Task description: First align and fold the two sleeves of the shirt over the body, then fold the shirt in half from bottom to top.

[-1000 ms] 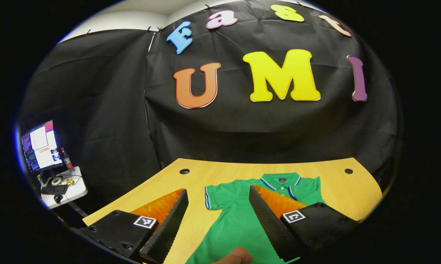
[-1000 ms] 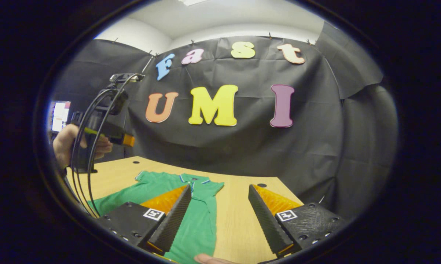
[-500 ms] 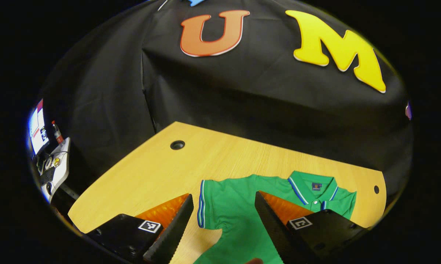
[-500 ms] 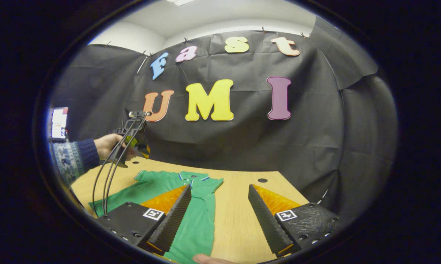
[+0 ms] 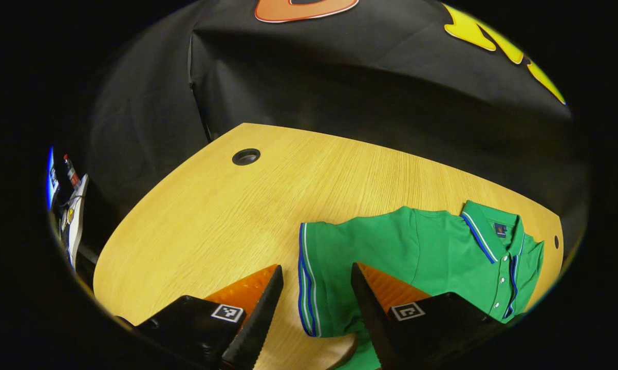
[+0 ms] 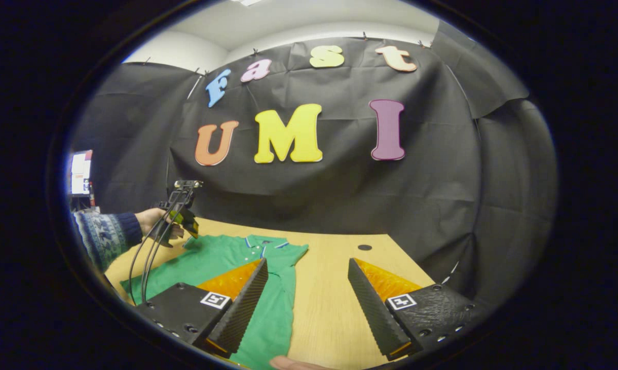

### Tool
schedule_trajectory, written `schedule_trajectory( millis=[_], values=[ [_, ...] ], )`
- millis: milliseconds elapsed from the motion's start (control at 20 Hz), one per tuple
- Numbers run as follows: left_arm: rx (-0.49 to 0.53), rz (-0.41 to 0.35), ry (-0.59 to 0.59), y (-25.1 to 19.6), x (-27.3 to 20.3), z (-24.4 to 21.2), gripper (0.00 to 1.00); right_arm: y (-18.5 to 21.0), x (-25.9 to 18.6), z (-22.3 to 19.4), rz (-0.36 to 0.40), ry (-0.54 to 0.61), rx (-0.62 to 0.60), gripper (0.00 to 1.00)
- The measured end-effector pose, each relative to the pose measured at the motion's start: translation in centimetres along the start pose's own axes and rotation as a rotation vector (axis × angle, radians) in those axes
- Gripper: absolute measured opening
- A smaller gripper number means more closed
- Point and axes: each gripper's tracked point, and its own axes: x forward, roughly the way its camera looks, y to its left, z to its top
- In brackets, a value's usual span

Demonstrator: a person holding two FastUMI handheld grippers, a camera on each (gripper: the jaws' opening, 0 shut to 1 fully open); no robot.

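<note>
A: Where is the shirt (image 5: 432,257) lying?

B: It is lying flat on the desk (image 5: 211,216), collar (image 5: 486,231) toward the black cloth wall. In the left gripper view its striped sleeve (image 5: 321,277) is spreading out toward the bare wood.

A: And the left tongs (image 5: 316,277)?

B: They are standing wide open over that sleeve, gripping nothing. One finger is sitting over bare desk just beside the sleeve's striped hem, the other over the green cloth. I cannot tell whether they are touching the cloth.

A: What are the right tongs (image 6: 306,272) doing?

B: They are also gaping wide and holding nothing. In the right gripper view one finger is lying in front of the shirt's (image 6: 237,257) body and the other in front of bare desk (image 6: 329,288), beside the shirt's edge.

A: Is anything else showing there?

B: A hand (image 6: 157,221) in a patterned sleeve (image 6: 103,236) is holding the left tongs (image 6: 185,223) over the shirt's far shoulder, with cables looping down from them. A fingertip (image 6: 291,364) is peeking in at the bottom edge.
</note>
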Motion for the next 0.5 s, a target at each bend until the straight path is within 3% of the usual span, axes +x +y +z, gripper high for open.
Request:
schedule_trajectory(
  millis=[50, 100, 150, 200, 300, 350, 500],
  values=[
    [0.002, -0.032, 0.014, -0.7, 0.4, -0.4, 0.75, -0.3, 0.3, -0.3, -0.007, 0.011, 0.001, 0.96],
    [-0.004, -0.075, 0.027, -1.5, 0.8, -0.8, 0.82, -0.3, 0.5, -0.6, -0.009, 0.020, 0.001, 0.96],
    [-0.005, -0.083, 0.043, -1.6, 0.8, -1.2, 0.48, -0.2, 0.5, -0.8, -0.009, 0.027, 0.001, 0.96],
    [-0.001, -0.077, 0.026, -1.3, 1.2, -0.8, 0.67, -0.3, 0.7, -0.9, -0.011, 0.031, 0.000, 0.95],
    [-0.006, -0.048, 0.002, -0.6, 1.5, -0.2, 0.61, -0.2, 0.9, -1.2, -0.015, 0.038, -0.005, 0.95],
    [-0.006, -0.039, 0.001, -0.7, 1.6, -0.4, 0.43, -0.1, 1.0, -1.3, -0.012, 0.041, -0.008, 0.95],
    [0.009, 0.003, -0.010, 0.1, 1.3, 0.0, 0.20, 0.2, 1.1, -1.8, -0.011, 0.051, -0.022, 0.95]
  ],
)
